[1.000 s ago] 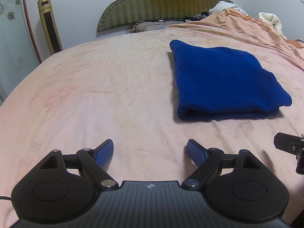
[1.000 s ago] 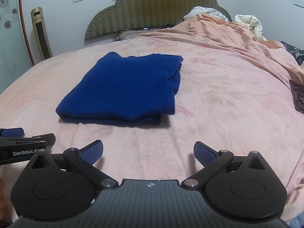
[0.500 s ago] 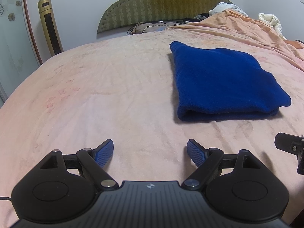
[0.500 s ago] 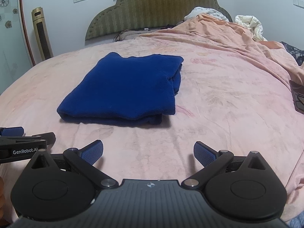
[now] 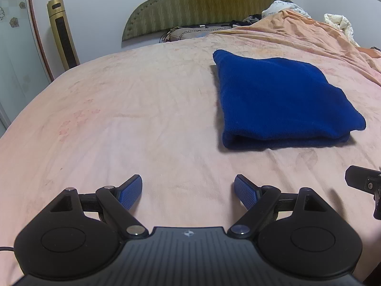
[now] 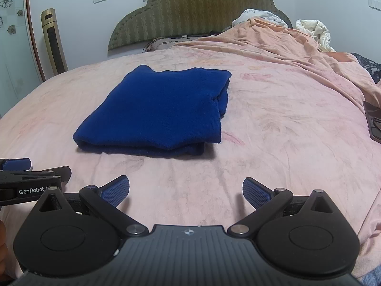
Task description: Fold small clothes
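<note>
A dark blue knitted garment (image 5: pixel 278 102) lies folded into a flat rectangle on the pink bedsheet (image 5: pixel 133 109); the right wrist view shows the same garment (image 6: pixel 162 109) ahead and slightly left. My left gripper (image 5: pixel 188 190) hovers over bare sheet, near and to the left of the garment, jaws wide open with nothing between them. My right gripper (image 6: pixel 185 190) hangs short of the garment's near folded edge, likewise open and holding nothing. Part of the left gripper (image 6: pixel 31 178) shows at the left edge of the right wrist view.
A green padded headboard (image 6: pixel 190 12) and a bunched peach blanket (image 6: pixel 297 47) with white bedding fill the far side. A gold tower fan (image 5: pixel 63 35) stands by the wall on the left. A dark flat object (image 6: pixel 373 121) lies at the bed's right edge.
</note>
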